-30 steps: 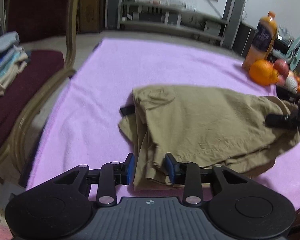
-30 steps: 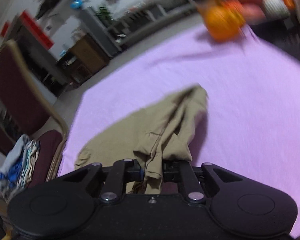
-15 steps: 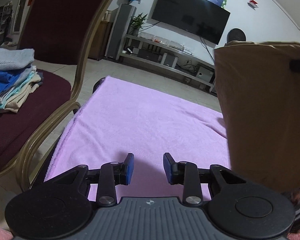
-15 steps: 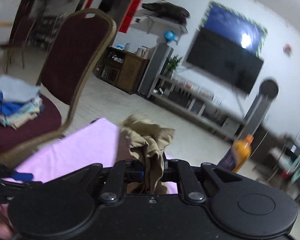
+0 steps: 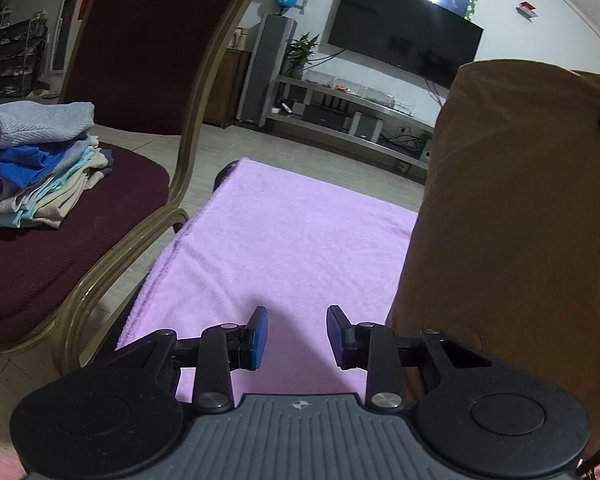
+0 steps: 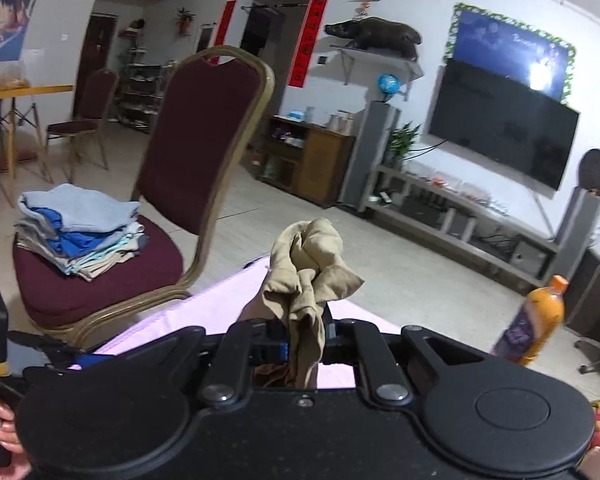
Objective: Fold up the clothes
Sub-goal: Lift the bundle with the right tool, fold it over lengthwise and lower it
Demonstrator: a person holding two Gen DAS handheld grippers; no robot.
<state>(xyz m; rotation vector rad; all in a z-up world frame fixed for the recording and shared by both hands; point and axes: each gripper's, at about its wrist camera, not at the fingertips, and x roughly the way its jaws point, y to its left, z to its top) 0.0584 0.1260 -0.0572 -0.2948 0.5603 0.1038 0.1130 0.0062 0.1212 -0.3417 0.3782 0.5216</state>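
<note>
Right gripper [image 6: 306, 344] pinching bunched khaki garment [image 6: 312, 276], which hangs above pink towel [image 5: 284, 240]; left gripper [image 5: 296, 336] spread, empty, just beside hanging cloth

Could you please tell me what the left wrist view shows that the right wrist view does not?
Only the left wrist view shows the open left hand-held gripper over the pink towel-covered table. Only the right wrist view shows the right hand-held gripper shut on the tan garment, plus an orange juice bottle. Both show the maroon chair holding the folded clothes stack.
</note>
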